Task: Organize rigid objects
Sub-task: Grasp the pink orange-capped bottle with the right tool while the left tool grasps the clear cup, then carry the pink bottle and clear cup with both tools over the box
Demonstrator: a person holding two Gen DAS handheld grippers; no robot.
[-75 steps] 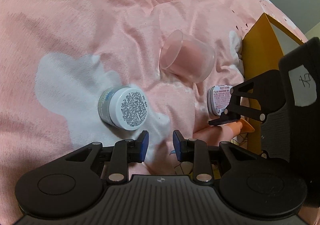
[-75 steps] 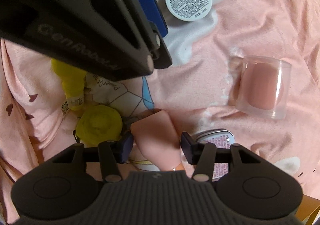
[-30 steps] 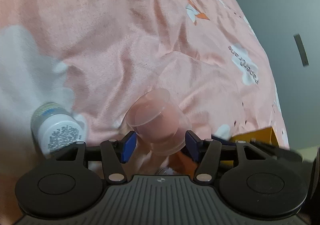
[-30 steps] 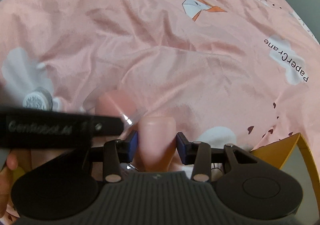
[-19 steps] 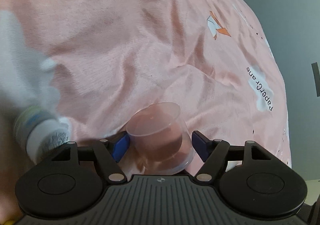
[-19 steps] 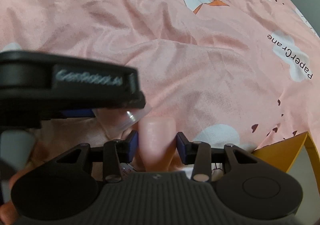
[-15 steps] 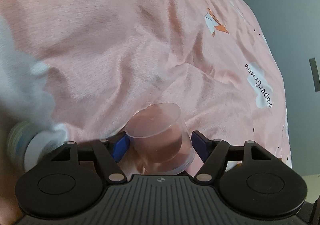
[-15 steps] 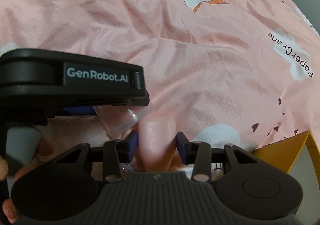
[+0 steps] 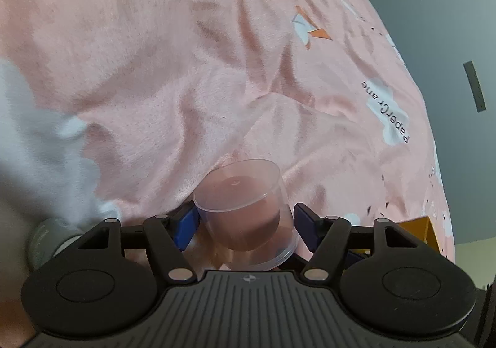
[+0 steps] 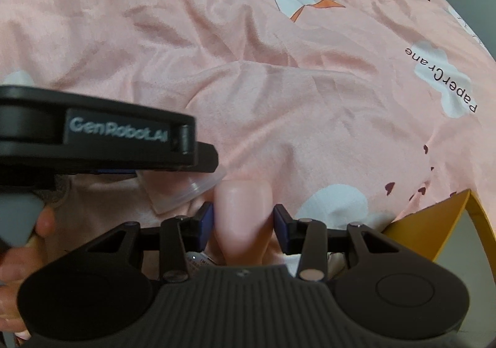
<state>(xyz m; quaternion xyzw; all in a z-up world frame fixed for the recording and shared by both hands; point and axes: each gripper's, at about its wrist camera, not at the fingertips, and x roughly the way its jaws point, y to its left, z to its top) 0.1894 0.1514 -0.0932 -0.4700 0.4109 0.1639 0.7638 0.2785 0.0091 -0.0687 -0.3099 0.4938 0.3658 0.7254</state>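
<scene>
Both grippers tilt steeply down over the pink printed bedspread (image 9: 186,84). The left gripper (image 9: 245,225) straddles a clear plastic cup with a pink core (image 9: 248,214), its blue pads (image 9: 186,224) closing in — a narrow gap shows on the right side, so nothing presses the cup. The right gripper (image 10: 244,222) pinches a pale pink, smooth, rounded plastic piece (image 10: 245,208) that stands upright between its pads. The cup lies tilted, mouth away, just left of that piece in the right wrist view. One cup, one pink piece, one blurred grey-white jar (image 9: 46,236) at the left edge, one yellow box corner (image 10: 446,218) at the right.
</scene>
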